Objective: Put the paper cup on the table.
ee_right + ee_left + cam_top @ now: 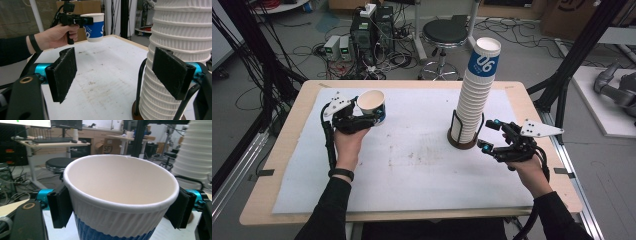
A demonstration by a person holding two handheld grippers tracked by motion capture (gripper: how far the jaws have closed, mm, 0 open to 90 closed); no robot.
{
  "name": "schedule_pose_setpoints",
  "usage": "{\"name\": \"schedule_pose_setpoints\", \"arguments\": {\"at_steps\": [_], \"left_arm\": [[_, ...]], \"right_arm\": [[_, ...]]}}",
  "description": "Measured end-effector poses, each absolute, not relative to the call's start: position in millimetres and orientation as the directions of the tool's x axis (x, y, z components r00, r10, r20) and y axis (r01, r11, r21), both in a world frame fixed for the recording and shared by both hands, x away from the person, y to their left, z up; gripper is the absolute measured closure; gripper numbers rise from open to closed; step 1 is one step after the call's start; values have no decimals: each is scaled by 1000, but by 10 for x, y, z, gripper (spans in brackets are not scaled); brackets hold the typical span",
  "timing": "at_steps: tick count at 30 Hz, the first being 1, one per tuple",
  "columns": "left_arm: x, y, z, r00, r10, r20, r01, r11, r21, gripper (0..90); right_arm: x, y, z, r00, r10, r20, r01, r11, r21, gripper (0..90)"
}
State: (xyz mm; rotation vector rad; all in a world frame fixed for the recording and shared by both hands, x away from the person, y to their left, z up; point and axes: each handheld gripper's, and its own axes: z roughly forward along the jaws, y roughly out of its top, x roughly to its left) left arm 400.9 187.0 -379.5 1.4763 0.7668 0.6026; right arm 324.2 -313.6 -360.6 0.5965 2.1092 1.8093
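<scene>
Left gripper [368, 119] pinches one paper cup [372, 107] (lifted off the table, unplaced); right gripper [490, 134] waits spread beside the cup stack [477, 95].

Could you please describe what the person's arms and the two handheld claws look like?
Both arms wear black sleeves, with a black wristband on the left. The left claw and right claw are black with teal joints, flat black pads, grey three-cornered top plates and black cables.
</scene>
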Motion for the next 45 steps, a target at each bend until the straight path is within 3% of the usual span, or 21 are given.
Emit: {"name": "schedule_pose_setpoints", "arguments": {"at_steps": [8, 15, 29, 45], "left_arm": [[4175, 1885, -3945, 577, 805, -140, 127, 81, 989, 214], [4285, 1778, -4062, 523, 848, -83, 140, 11, 990, 215], [4470, 1811, -4321, 465, 880, -93, 212, -9, 977, 216], [4527, 1841, -4434, 452, 884, -120, 274, -9, 962, 210]], "right_arm": [[3259, -3134, -3623, -869, 493, 46, 120, 121, 985, 206], [3276, -3138, -3628, -869, 493, 47, 121, 121, 985, 206], [3275, -3133, -3633, -869, 493, 44, 120, 122, 985, 206], [3280, -3136, -3644, -866, 497, 50, 126, 121, 985, 206]]}}
